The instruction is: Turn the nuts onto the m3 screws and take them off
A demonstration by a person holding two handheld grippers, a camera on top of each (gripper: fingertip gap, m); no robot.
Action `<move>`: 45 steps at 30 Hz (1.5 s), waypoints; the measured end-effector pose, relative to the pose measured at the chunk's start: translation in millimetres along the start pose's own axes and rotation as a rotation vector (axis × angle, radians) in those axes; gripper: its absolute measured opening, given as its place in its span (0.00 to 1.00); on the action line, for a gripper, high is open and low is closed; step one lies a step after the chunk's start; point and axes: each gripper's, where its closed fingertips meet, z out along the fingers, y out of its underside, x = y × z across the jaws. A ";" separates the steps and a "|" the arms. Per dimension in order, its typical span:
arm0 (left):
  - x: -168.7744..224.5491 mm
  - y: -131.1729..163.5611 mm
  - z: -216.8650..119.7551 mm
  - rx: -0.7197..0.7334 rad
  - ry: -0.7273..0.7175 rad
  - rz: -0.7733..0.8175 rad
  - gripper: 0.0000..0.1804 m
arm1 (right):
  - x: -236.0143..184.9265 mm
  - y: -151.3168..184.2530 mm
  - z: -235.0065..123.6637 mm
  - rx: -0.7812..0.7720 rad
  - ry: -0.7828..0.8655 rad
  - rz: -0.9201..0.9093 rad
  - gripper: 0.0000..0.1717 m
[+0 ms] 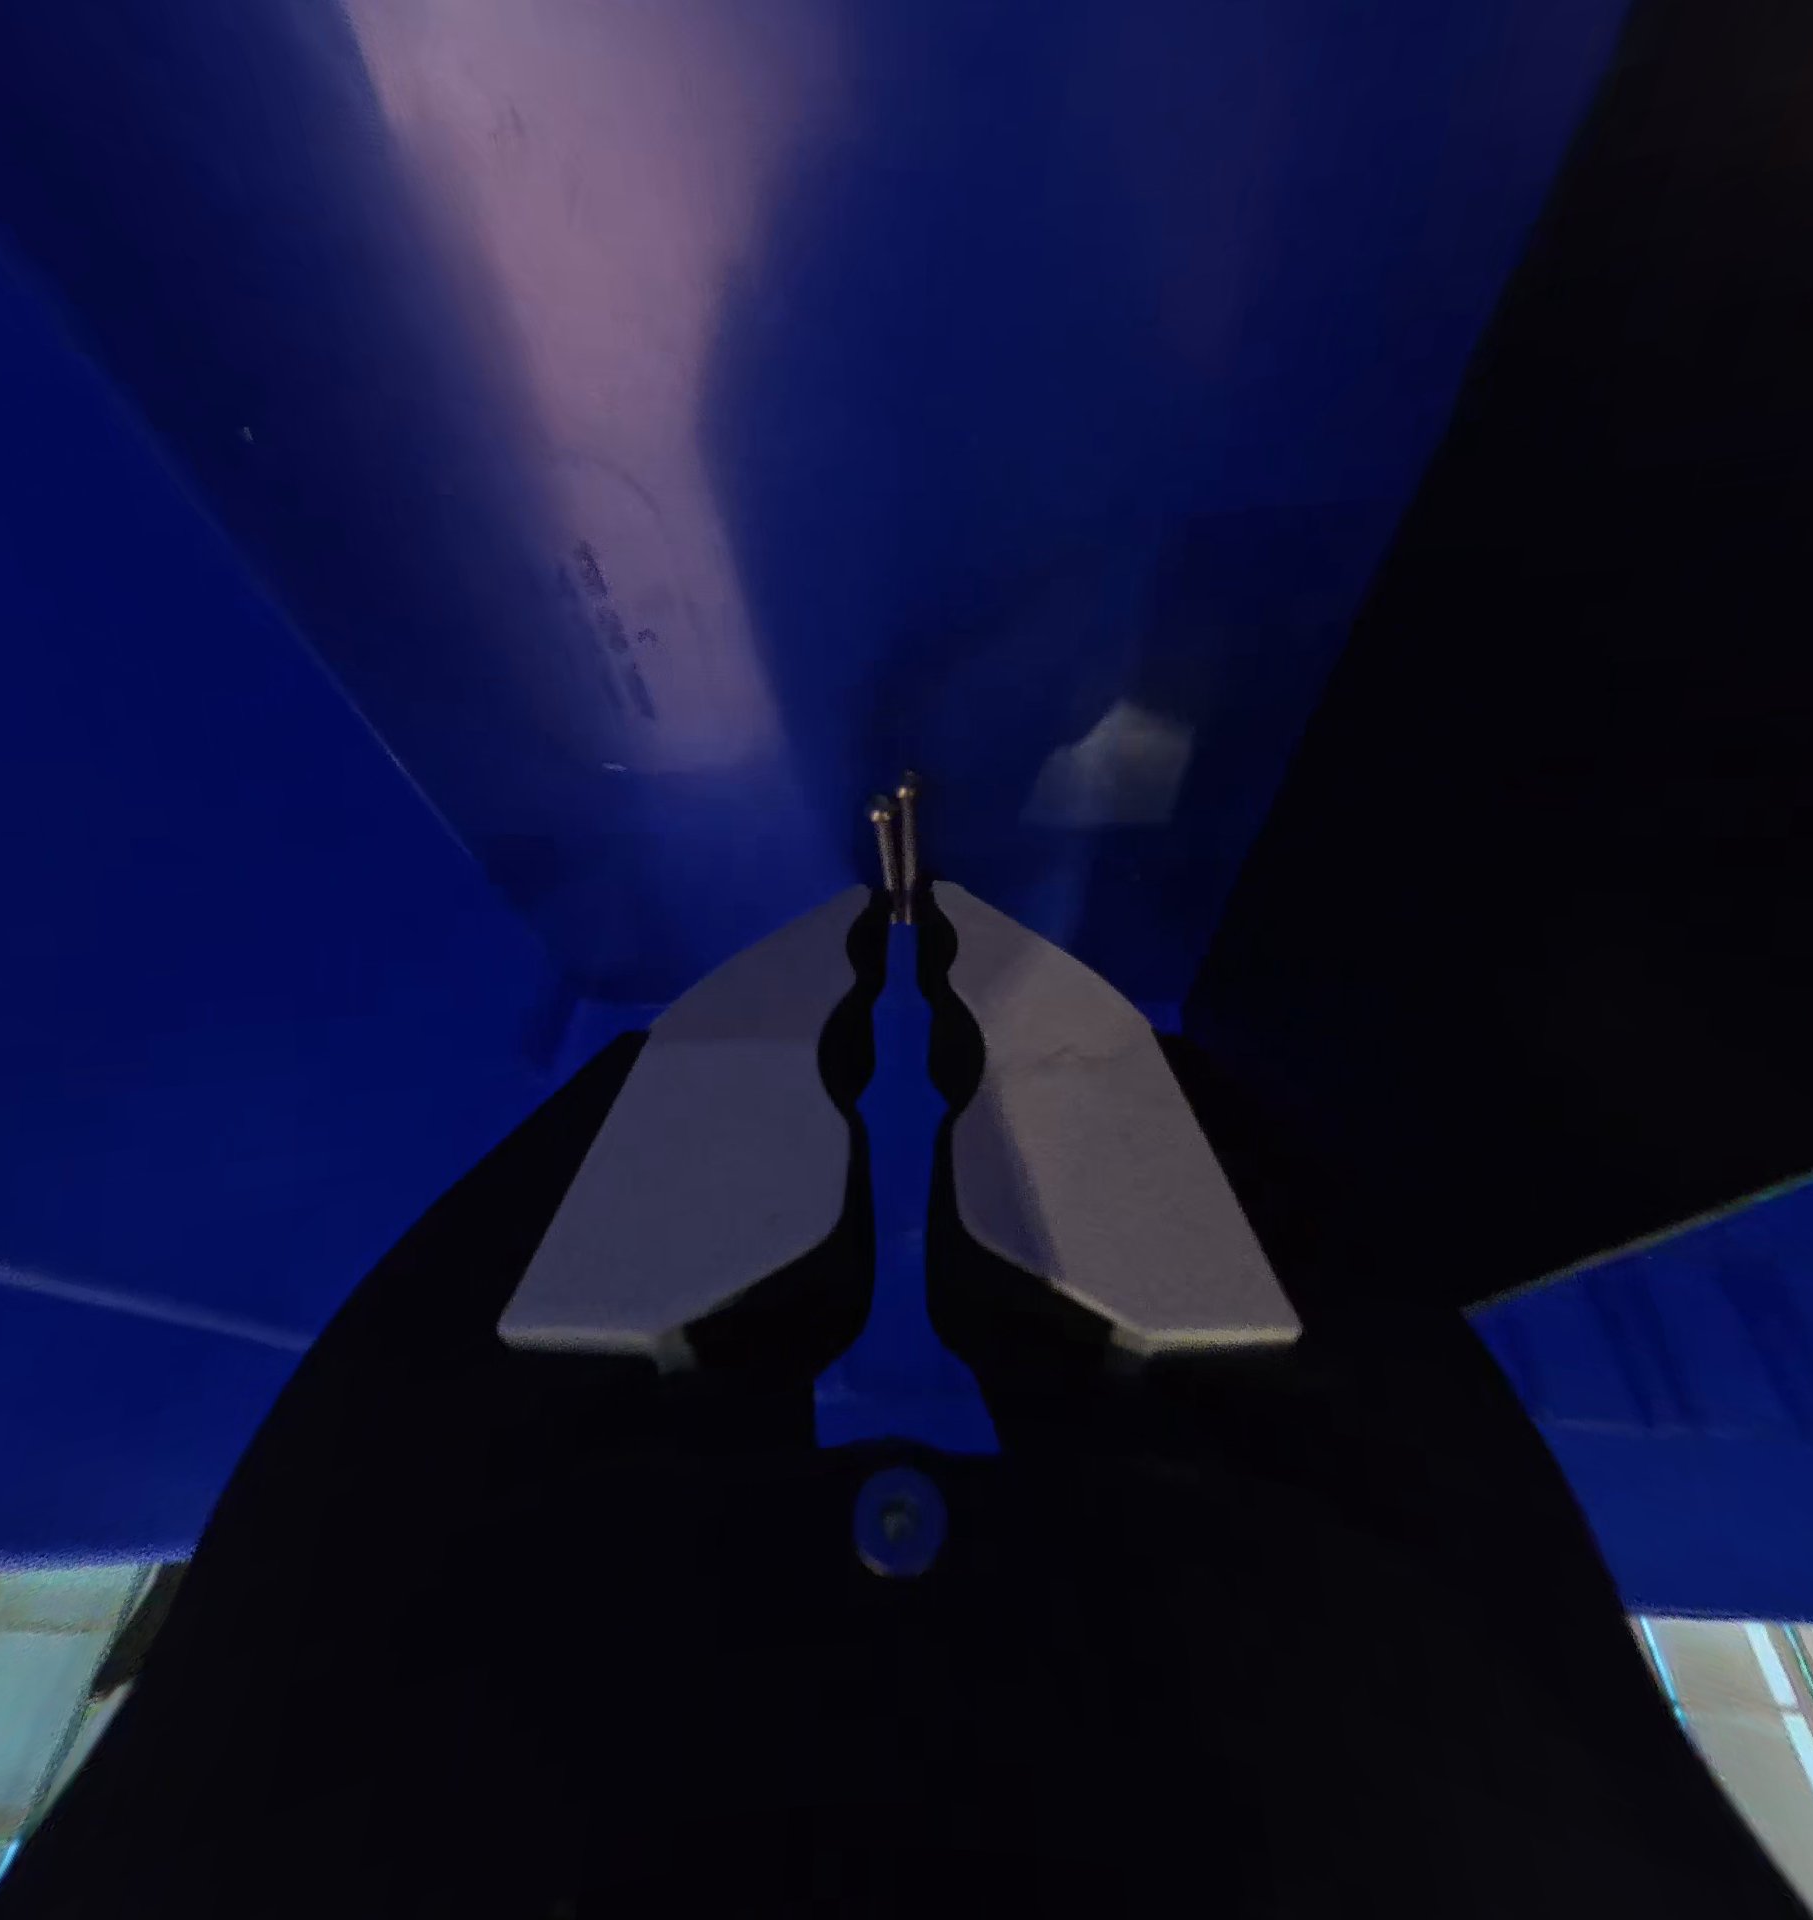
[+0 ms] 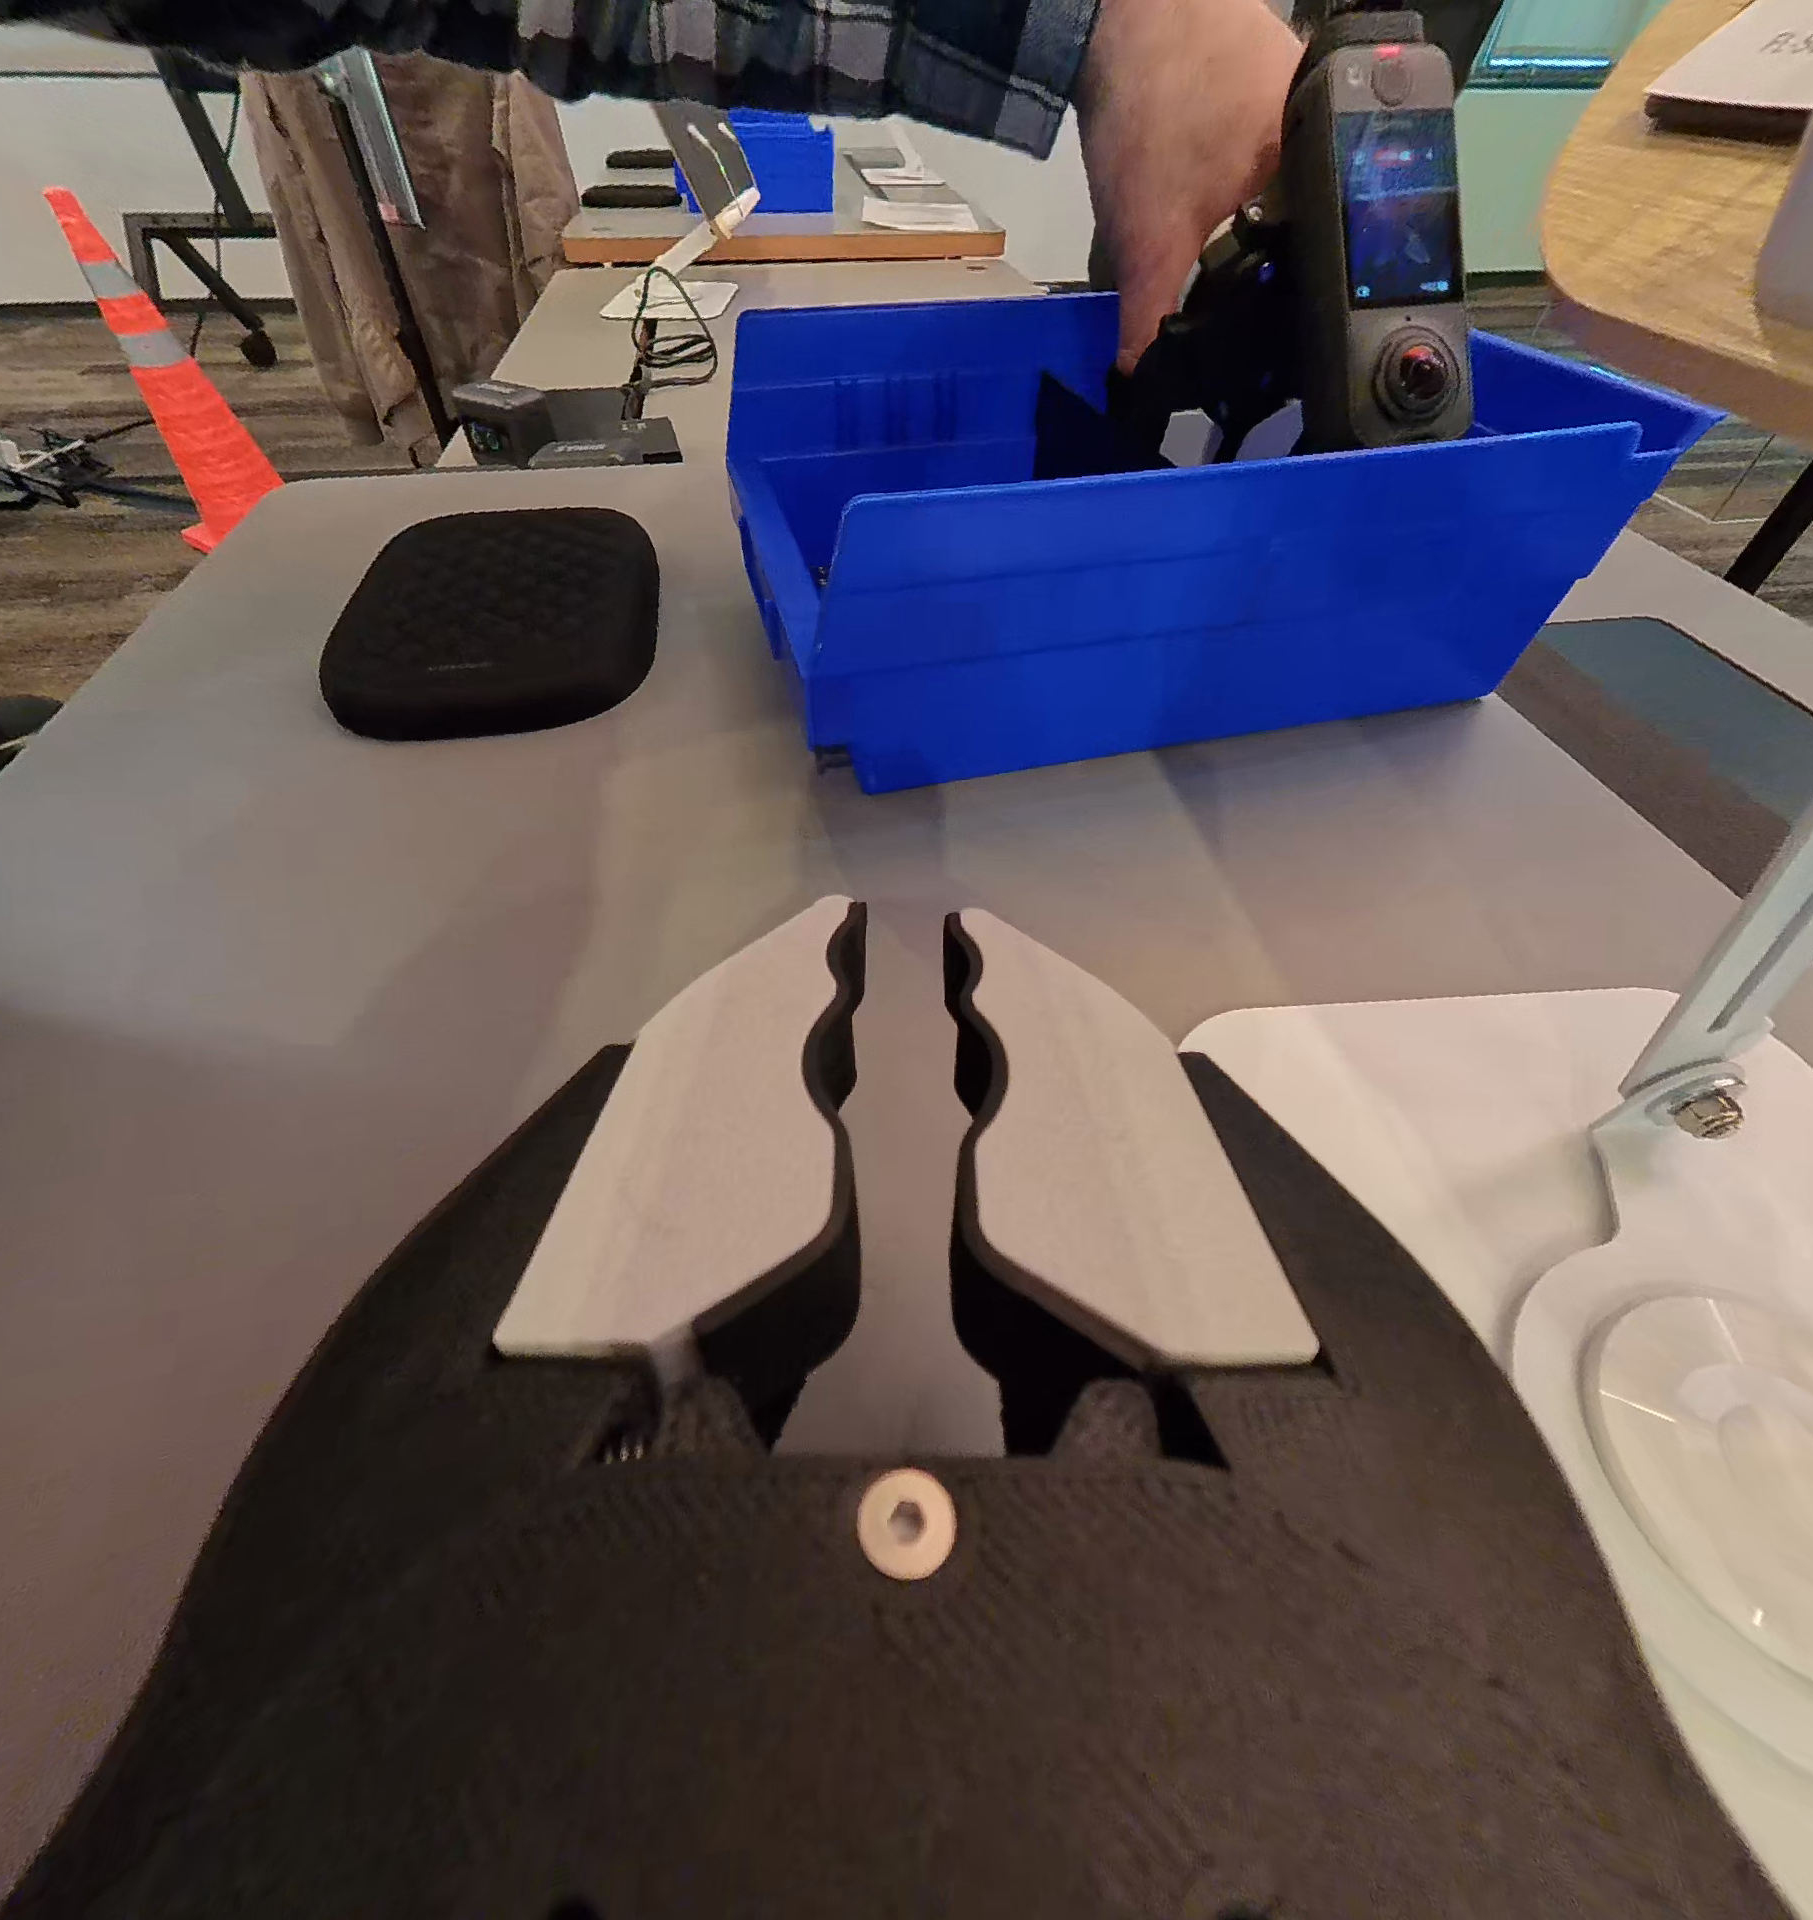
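While my left claw (image 1: pixel 902 894) sits deep in the blue bin (image 2: pixel 1141 623), its tips are pinched nearly together on two thin metal screws (image 1: pixel 897 852), heads pointing away. I judge them light, stiff and slippery, best gripped mid-shank. My right claw (image 2: pixel 904 920) hovers over the grey table (image 2: pixel 258 987), narrowly parted, nothing between its pads.

Two small metal screws (image 1: pixel 897 857), thin shanks w/ rounded heads, lie side by side, nearly parallel, heads pointing away, shank ends pinched between tips of left tool (image 1: pixel 902 904). They sit low inside blue plastic bin (image 2: pixel 1193 644), close to its floor; touching or not, can't tell. Bin stands on grey tabletop (image 2: pixel 258 935), open top, dividers inside.
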 end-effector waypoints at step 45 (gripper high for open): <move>-26.2 35.6 -2.2 -0.047 0.044 -0.222 0.18 | -6.8 6.8 2.4 -0.049 -0.016 -0.052 0.08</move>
